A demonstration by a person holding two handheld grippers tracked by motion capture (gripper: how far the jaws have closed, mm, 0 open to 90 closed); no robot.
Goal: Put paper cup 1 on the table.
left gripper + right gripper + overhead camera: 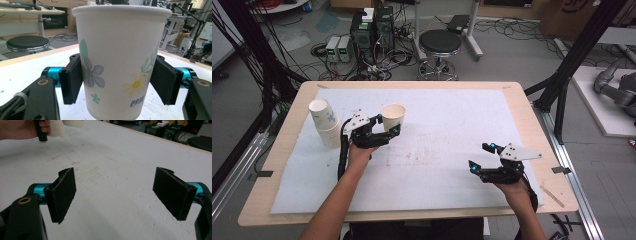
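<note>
So the left gripper has its jaws clamped on both sides of a flowered paper cup, pads pressed flat against the wall. The cup stands upright and looks to be lifted a bit off the white sheet on the bench. It's near the back-left part of the bench, just right of a stack of cups. The right gripper hangs over the front-right area, jaws spread wide with nothing between them, well apart from the cup.
</note>
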